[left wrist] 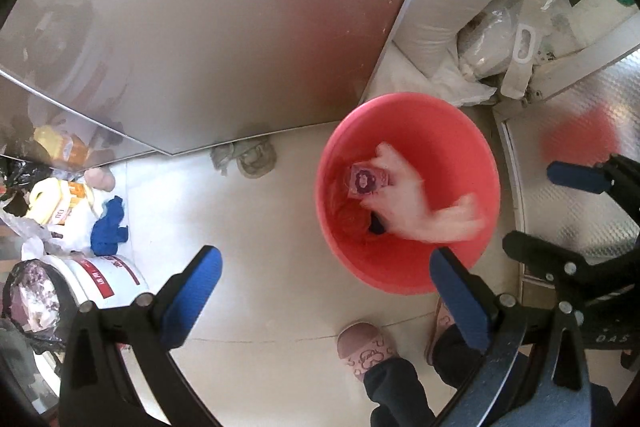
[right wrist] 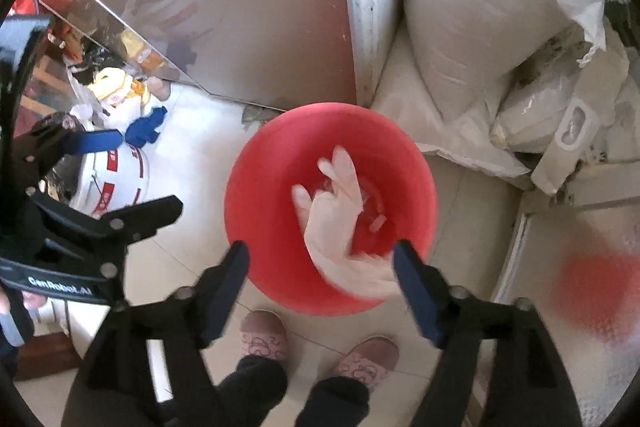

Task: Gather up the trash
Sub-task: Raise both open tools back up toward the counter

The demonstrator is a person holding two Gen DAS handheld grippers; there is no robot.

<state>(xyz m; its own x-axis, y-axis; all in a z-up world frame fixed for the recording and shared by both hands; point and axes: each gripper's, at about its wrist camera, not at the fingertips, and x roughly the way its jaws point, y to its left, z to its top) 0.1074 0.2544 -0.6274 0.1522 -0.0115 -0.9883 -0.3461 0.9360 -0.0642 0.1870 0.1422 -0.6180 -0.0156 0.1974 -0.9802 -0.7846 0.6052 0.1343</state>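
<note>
Red round plastic bin (left wrist: pixel 404 131) stands upright on the pale tiled floor, near the sacks at the far right. A pale, limp glove (right wrist: pixel 336 219), motion-blurred, is inside it. A small purple carton (left wrist: pixel 366 181) lies at the bin's bottom.

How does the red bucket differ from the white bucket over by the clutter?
The red bucket is plain, with no markings; the white bucket carries red stripes and lettering. The red bucket stands open in the middle of the floor with a pale glove and a small purple packet in it; the white bucket sits at the side among bags and a blue cloth. Both stand on the tiled floor.
</note>
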